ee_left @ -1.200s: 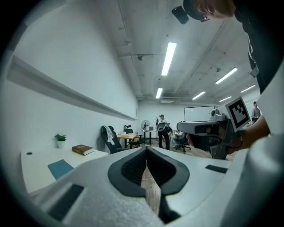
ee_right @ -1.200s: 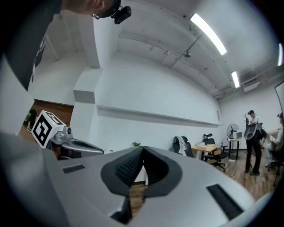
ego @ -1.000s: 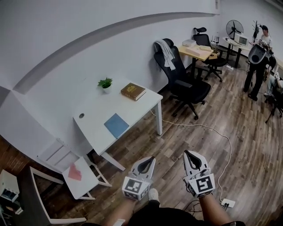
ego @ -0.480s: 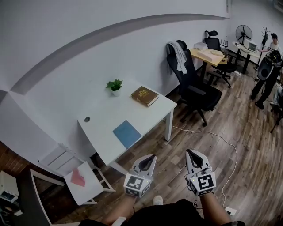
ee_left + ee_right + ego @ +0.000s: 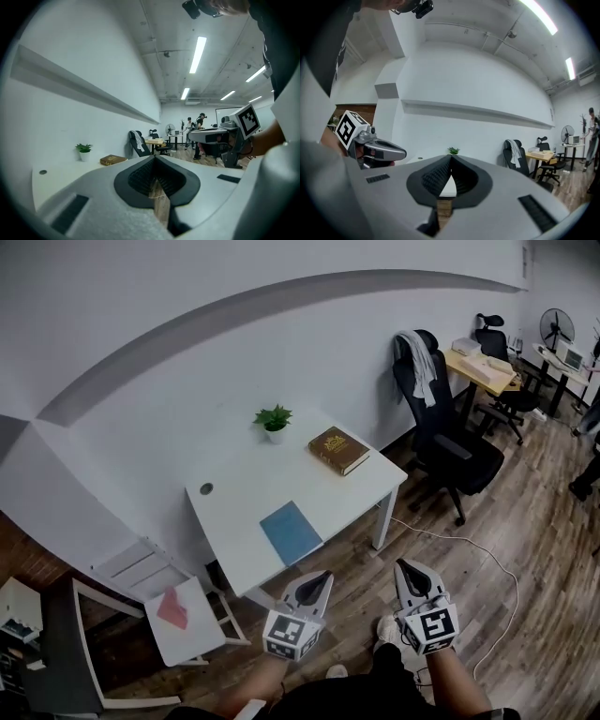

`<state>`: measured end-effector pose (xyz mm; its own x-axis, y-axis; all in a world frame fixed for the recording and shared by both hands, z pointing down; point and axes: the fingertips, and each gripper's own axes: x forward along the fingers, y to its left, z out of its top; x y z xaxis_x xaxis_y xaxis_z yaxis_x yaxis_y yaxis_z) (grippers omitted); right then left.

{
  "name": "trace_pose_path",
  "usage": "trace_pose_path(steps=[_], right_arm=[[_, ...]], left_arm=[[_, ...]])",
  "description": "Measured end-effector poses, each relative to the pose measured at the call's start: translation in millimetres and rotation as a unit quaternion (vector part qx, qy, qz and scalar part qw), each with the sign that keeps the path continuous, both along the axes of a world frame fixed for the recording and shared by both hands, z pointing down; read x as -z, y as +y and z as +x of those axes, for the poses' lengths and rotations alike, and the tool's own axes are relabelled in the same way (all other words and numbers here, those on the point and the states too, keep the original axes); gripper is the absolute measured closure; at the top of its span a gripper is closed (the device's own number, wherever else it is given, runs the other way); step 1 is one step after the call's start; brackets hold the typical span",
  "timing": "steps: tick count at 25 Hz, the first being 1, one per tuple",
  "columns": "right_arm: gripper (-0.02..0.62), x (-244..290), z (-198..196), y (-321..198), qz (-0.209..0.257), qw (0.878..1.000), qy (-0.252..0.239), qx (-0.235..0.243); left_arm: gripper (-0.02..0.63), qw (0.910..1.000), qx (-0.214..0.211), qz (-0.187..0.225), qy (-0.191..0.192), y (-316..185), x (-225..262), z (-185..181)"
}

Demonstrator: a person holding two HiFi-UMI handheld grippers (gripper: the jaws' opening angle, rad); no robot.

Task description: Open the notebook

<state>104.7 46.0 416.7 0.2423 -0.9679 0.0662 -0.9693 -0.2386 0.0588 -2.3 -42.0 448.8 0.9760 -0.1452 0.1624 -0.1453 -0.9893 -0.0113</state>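
The closed blue notebook lies flat near the front edge of the white table. Both grippers hang over the wooden floor just short of that edge, apart from the notebook. My left gripper is shut and empty, its tip pointing at the table's front. My right gripper stands beside it to the right, also shut with nothing in it. In the left gripper view the shut jaws of the left gripper meet in a point, and the notebook is hidden behind them. The right gripper looks the same in the right gripper view.
A brown hardcover book and a small potted plant sit at the table's back. A black office chair with a grey garment stands to the right. A white chair holding a red item is at lower left. A white cable crosses the floor.
Both grippers have moved toward the white table, which now sits closer and further right in the head view. Both stayed shut.
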Motion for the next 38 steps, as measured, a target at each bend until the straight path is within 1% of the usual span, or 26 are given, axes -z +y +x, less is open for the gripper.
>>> trace_pose_path(steps=[9,14,19,23,29,34,36,38], right_arm=[[0.595,-5.9,74.4,-84.2,-0.002,0.996,-0.009,0.087],[0.595,-14.3,112.4,-117.6,-0.013,0.991,-0.016,0.131],[0.595,-26.9,133.8,-146.6,-0.018,0.984,-0.026,0.175],[0.595,-31.0,142.0,-169.0,-0.020,0.977,-0.030,0.211],[0.595,-40.2,139.3,-190.7,-0.026,0.961,-0.031,0.273],[0.595,-41.4,134.1,-206.9,-0.034,0.951,-0.035,0.306],[0.595,-37.4,131.0,-216.2,-0.028,0.947,-0.047,0.316],[0.595,-30.1,128.4,-225.2,-0.019,0.945,-0.054,0.321]], left_arm=[[0.601,0.9965,0.082,0.003,-0.014,-59.7,-3.2,59.3],[0.601,0.9912,0.131,0.001,-0.023,-84.4,-5.7,84.1],[0.601,0.9833,0.178,-0.002,-0.037,-106.1,-16.8,97.2],[0.601,0.9760,0.212,-0.006,-0.049,-121.7,-26.8,106.1],[0.601,0.9634,0.258,-0.010,-0.072,-131.4,-45.6,108.8],[0.601,0.9570,0.275,-0.002,-0.094,-134.4,-61.2,104.8],[0.601,0.9543,0.282,-0.005,-0.100,-140.9,-65.2,101.2],[0.601,0.9542,0.280,-0.003,-0.105,-148.5,-67.0,101.6]])
